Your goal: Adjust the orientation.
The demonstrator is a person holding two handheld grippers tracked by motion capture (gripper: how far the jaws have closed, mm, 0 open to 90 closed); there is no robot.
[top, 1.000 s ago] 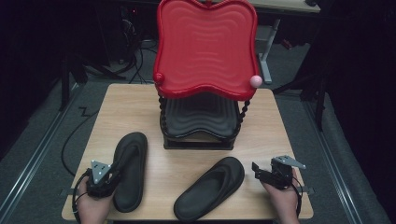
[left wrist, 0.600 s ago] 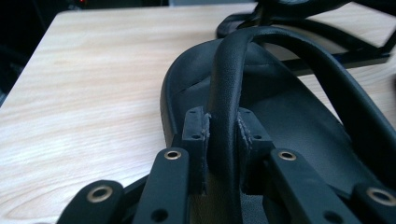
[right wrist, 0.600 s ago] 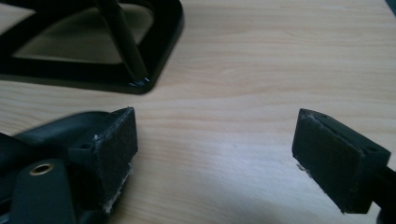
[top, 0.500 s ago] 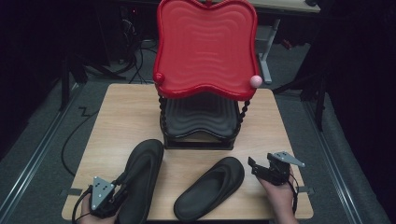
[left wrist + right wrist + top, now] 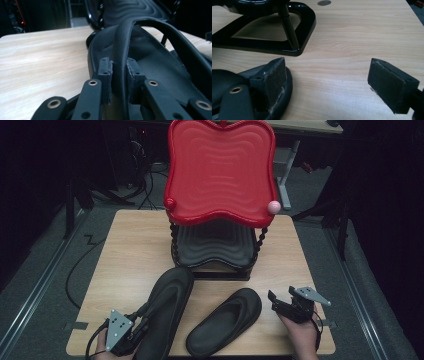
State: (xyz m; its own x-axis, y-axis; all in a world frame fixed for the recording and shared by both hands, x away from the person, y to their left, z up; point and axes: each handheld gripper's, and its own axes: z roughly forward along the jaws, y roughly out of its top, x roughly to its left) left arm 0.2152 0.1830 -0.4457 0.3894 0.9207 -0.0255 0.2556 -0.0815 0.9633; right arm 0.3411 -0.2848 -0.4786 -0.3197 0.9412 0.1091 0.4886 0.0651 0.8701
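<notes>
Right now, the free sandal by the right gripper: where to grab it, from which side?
Take the right sandal by its strap, coming from its near heel end with the open right gripper beside it. The strap arches clear of the flat sole, as on the left sandal, which the left gripper pinches by its strap.

Blk sandals [image 5: 165,312], red wavy tray [image 5: 221,170], wood-grain table [image 5: 135,250].
</notes>
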